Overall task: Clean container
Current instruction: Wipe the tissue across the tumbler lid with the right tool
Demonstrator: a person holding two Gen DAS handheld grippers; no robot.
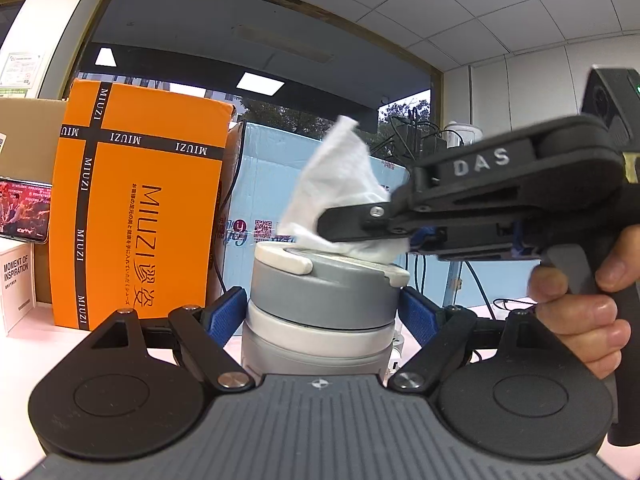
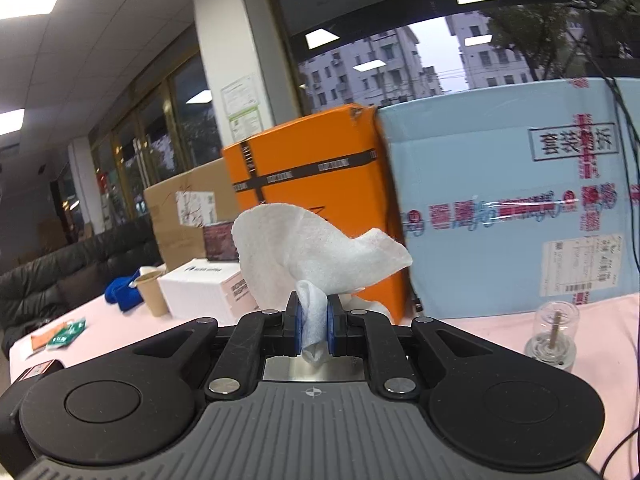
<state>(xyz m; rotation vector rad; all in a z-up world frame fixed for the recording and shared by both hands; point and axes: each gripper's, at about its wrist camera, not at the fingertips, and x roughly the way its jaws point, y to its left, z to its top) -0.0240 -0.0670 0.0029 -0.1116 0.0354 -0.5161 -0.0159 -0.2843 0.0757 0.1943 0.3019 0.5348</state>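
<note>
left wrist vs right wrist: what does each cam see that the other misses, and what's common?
Left wrist only: the grey container clamped between the left gripper pads, the right gripper from the side pressing the white wipe onto the lid, and the hand on its grip.

Right wrist only: glass-domed item, paper cup, blue cloth, green packets, and the wipe pinched between its own blue pads.

Both: the wipe, orange box, light-blue box.
</note>
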